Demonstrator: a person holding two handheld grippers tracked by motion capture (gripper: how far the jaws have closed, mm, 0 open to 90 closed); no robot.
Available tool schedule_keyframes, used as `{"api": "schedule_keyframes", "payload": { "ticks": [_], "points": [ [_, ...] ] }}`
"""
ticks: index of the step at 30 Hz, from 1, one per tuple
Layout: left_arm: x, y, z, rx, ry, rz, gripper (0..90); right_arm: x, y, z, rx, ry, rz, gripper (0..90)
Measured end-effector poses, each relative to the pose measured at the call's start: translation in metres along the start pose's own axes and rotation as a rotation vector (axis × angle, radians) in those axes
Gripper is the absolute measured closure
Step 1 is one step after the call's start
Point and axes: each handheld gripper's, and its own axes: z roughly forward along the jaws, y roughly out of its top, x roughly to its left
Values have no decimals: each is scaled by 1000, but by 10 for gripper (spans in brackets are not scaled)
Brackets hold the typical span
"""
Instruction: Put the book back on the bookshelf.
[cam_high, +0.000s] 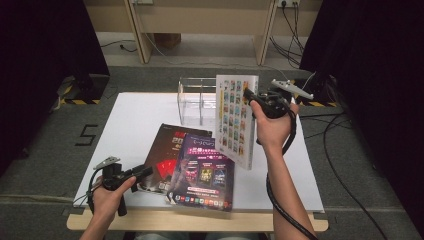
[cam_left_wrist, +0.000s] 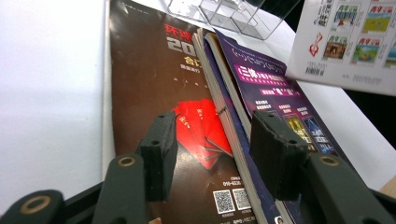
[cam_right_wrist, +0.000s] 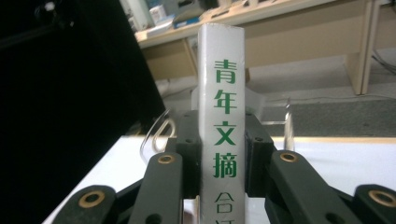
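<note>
White and thick, the bound volume (cam_high: 236, 120) stands upright in the air above the right half of the white table (cam_high: 125, 130), clamped at its spine by the right gripper (cam_high: 251, 98). In the right gripper view both black pads press flat against the two sides of that spine, which carries green Chinese characters, so the jaws are closed on the book. Its back cover, printed with a grid of small colourful pictures, faces the person in the high view. Just behind the held volume sits a clear acrylic rack (cam_high: 196, 100), with upright dividers, near the table's far edge. Left of the volume and nearer the person, two magazines lie flat on the table: a dark brown magazine (cam_high: 167, 150) with red graphics, and a purple magazine (cam_high: 202, 172) overlapping its right side and reaching the table's near edge. The left gripper (cam_high: 142, 172) hovers low at the near-left corner of the brown magazine, well apart from the held volume. In the left gripper view its jaws stand apart with nothing pressed between them, the pads framing the magazines' adjoining edges.
</note>
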Motion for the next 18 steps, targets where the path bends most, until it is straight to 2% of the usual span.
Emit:
{"api": "schedule_keyframes", "payload": {
  "ticks": [2, 3, 5, 7, 8, 13, 18],
  "points": [
    [1, 0, 0, -1, -2, -3, 507, -2, 3, 1, -8, -8, 1, 736],
    [2, 0, 0, -2, 1, -5, 508, -4, 7, 4, -13, -33, -6, 736],
    [3, 0, 0, -2, 1, -8, 509, -7, 10, 7, -14, -49, -7, 736],
    [3, -1, 1, -1, 0, -10, 509, -9, 11, 9, -15, -52, -1, 736],
    [3, -1, 1, 1, -1, -10, 509, -14, 15, 11, -19, -60, 17, 736],
    [2, -1, 2, 0, -9, -5, 509, -16, 25, 18, -22, -61, 14, 736],
    [2, -1, 1, -2, -9, 2, 509, -12, 32, 19, -34, -22, 27, 736]
  ]
}}
